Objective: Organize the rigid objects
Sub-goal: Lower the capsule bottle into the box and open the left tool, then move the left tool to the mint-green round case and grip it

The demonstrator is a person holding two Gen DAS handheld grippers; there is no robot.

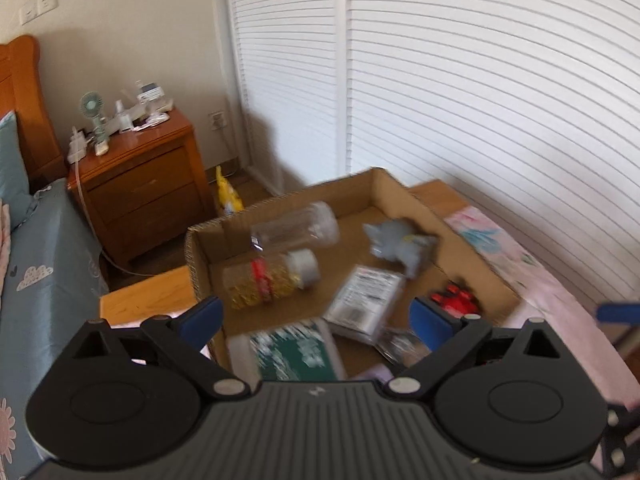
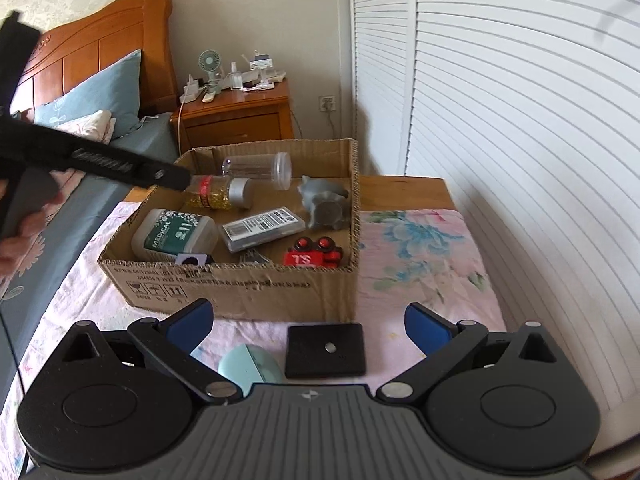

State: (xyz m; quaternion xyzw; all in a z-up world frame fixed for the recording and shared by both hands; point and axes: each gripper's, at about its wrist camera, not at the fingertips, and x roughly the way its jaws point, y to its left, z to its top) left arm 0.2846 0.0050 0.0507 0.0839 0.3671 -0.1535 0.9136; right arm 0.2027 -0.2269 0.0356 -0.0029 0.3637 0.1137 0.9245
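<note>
A cardboard box (image 2: 248,288) stands on a table with a pink floral cloth (image 2: 420,248). In it lie a clear bottle (image 2: 256,166), a jar of gold bits (image 2: 218,194), a green medical tub (image 2: 174,234), a flat grey case (image 2: 262,229), a grey figurine (image 2: 326,204) and a red toy (image 2: 314,254). A black square block (image 2: 326,350) and a pale teal object (image 2: 250,366) lie on the cloth between my right gripper's (image 2: 310,320) open fingers. My left gripper (image 1: 316,316) is open and empty above the box (image 1: 200,264); it also shows in the right wrist view (image 2: 100,166).
A wooden nightstand (image 2: 236,120) with a small fan and clutter stands beyond the box. A bed (image 2: 100,184) with blue bedding is on the left. White louvred doors (image 2: 520,120) fill the right. A yellow bag (image 1: 228,196) lies on the floor.
</note>
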